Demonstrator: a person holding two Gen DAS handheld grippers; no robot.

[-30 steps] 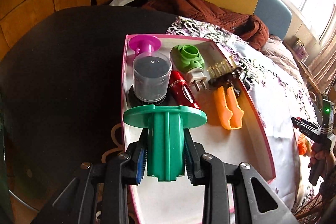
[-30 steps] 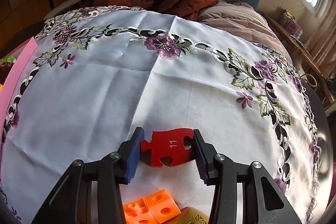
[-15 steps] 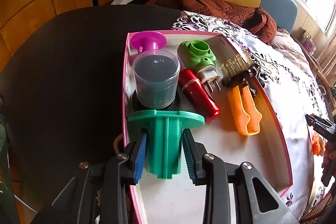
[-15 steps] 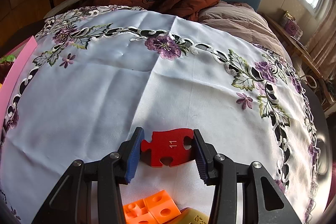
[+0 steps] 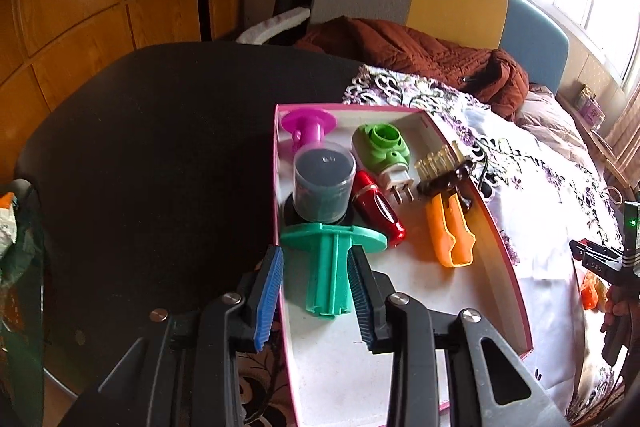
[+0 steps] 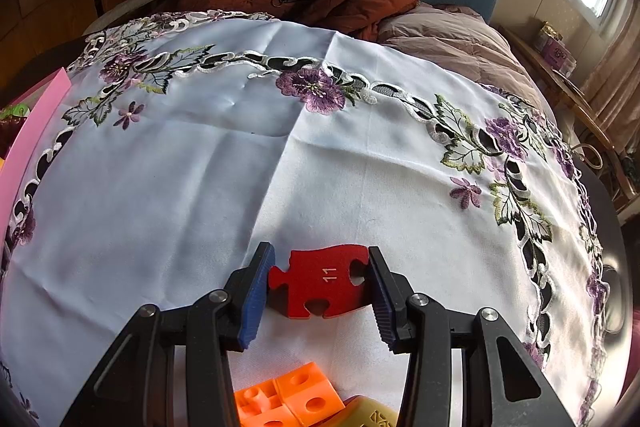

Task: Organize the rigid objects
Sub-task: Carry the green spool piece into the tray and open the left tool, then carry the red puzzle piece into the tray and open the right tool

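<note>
Moved: my left tongs (image 5: pixel 316 285) have just been opening, freeing the green spool (image 5: pixel 332 263) in the pink box (image 5: pixel 502 251).
Right tongs (image 6: pixel 320 283): clamping the red puzzle piece (image 6: pixel 320 281).
Handling: spool probably light, stiff; grasp its ribbed stem.

Spool (image 5: pixel 334 259) in box (image 5: pixel 502 239) nearest; canister (image 5: pixel 324 183) behind it; puzzle piece (image 6: pixel 320 281) on tablecloth (image 6: pixel 200 167).

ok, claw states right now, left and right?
Left claw: open; green spool lies between the pads, with a gap on one side.
Right claw: shut on the red puzzle piece.
</note>
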